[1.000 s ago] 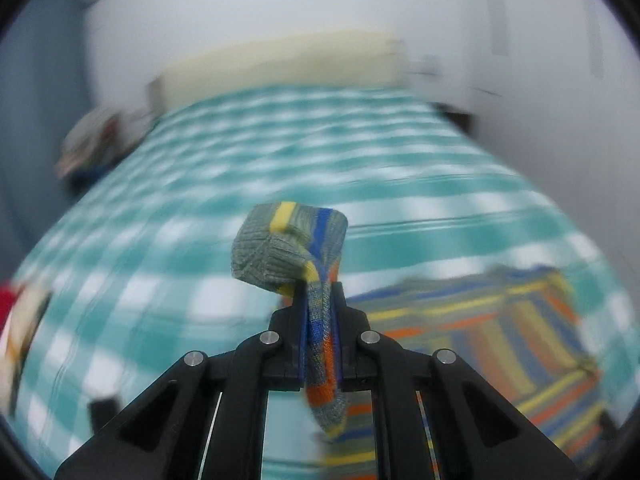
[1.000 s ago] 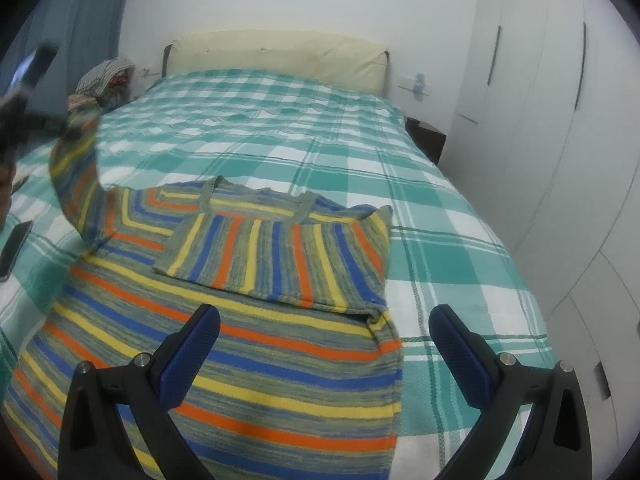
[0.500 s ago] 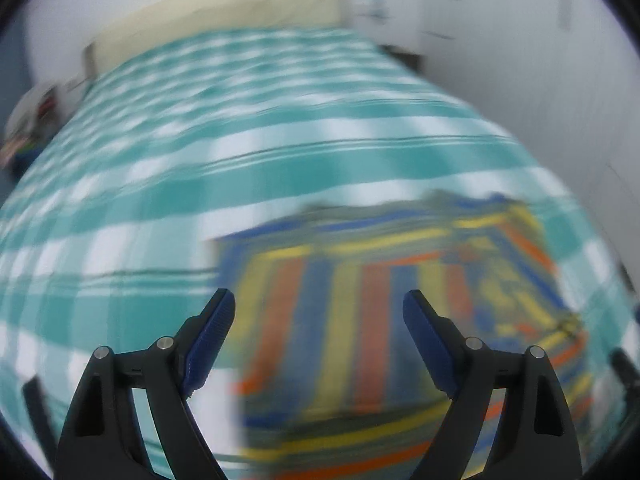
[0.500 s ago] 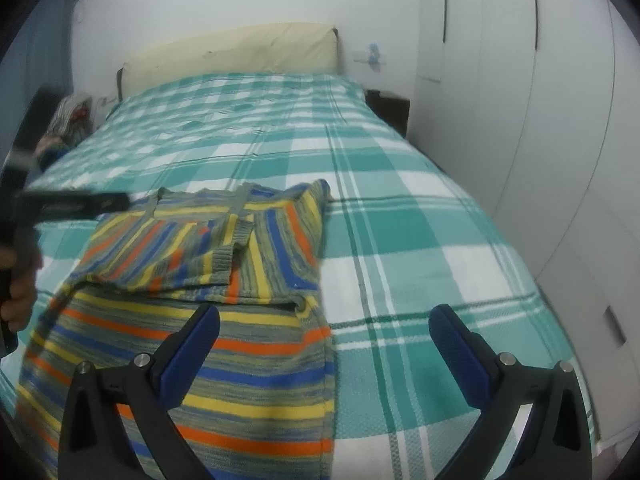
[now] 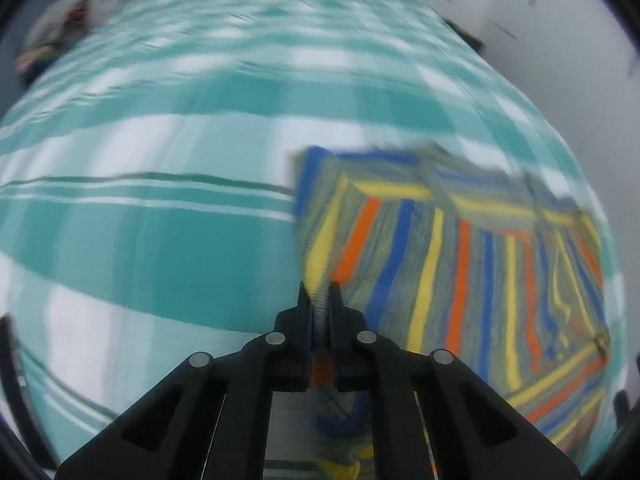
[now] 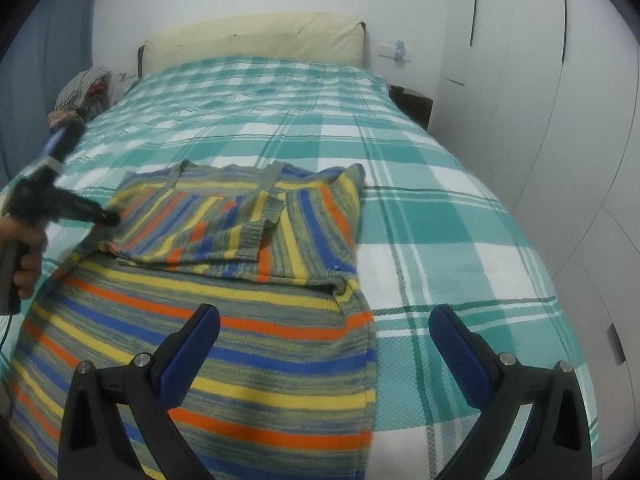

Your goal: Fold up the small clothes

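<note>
A knit sweater (image 6: 240, 216) with orange, blue, yellow and grey stripes lies flat on the green-and-white checked bed (image 6: 440, 200), both sleeves folded across its chest. In the left wrist view my left gripper (image 5: 318, 292) is shut on the sweater (image 5: 460, 260) at its left edge, with fabric pinched between the black fingers. The right wrist view shows that left gripper (image 6: 110, 216), held by a hand (image 6: 24, 256), at the sweater's left shoulder. My right gripper (image 6: 324, 320) hovers open above the sweater's lower right part, with nothing between its blue pads.
A cream headboard cushion (image 6: 256, 36) closes the far end of the bed. A pile of clothes (image 6: 80, 88) sits at the far left. White wardrobe doors (image 6: 560, 120) run along the right, with a dark nightstand (image 6: 412, 104) beside the bed.
The left gripper let go of the lifted sleeve, opened, sank toward the bed and shut on the sweater's left edge. The sleeve now lies across the chest. The right gripper stays open.
</note>
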A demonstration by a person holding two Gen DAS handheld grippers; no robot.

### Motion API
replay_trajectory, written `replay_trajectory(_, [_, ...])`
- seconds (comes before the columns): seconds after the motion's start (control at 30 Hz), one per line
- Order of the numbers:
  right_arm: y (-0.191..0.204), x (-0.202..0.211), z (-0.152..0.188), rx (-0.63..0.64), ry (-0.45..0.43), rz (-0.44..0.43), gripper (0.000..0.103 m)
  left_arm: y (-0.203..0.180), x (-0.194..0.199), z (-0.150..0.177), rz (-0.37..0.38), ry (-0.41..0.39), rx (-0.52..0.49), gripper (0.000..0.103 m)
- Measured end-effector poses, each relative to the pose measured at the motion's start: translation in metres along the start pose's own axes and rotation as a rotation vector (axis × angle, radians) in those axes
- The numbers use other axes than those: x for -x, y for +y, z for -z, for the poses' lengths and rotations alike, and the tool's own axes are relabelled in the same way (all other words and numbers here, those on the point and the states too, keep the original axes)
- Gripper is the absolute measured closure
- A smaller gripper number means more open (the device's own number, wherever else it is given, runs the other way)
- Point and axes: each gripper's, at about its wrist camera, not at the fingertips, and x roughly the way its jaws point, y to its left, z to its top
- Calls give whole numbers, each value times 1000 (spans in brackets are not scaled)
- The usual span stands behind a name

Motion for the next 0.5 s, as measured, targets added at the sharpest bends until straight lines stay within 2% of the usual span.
replay_trajectory(0.03, [-1,0,0,-2,-2,-1,0,10,-1,1,4,4,29,101])
replay_trajectory(0.1, [0,-2,-1,-4,4,-9,0,25,-11,5,-88,23,33,102])
replay_trajectory(0.13, [1,-4,-1,-2,12,-16,0,28,-16,8,-102,36,29,102])
replay_trajectory(0.23, [2,-10,1,-5,38,-48,0,43,-3,14,-87,15,94,99])
replay_trajectory(0.27, [-1,-11,1,-20,49,-62,0,48,8,16,-82,-7,114,95])
replay_trajectory(0.3, [-7,-13,-2,-55,64,-92,0,47,20,17,-82,-43,110,87])
replay_trajectory(0.33, [-12,-14,-6,-81,70,-117,0,44,29,17,-80,-72,91,83])
replay_trajectory(0.37, [-16,-15,-14,-115,71,-159,0,37,40,17,-68,-103,60,75])
replay_trajectory(0.43, [-22,-21,-37,-194,58,-319,0,12,57,19,5,-153,-23,66])
replay_trajectory(0.5, [-18,-40,-60,-218,87,-448,2,-17,60,25,77,-165,-100,53])
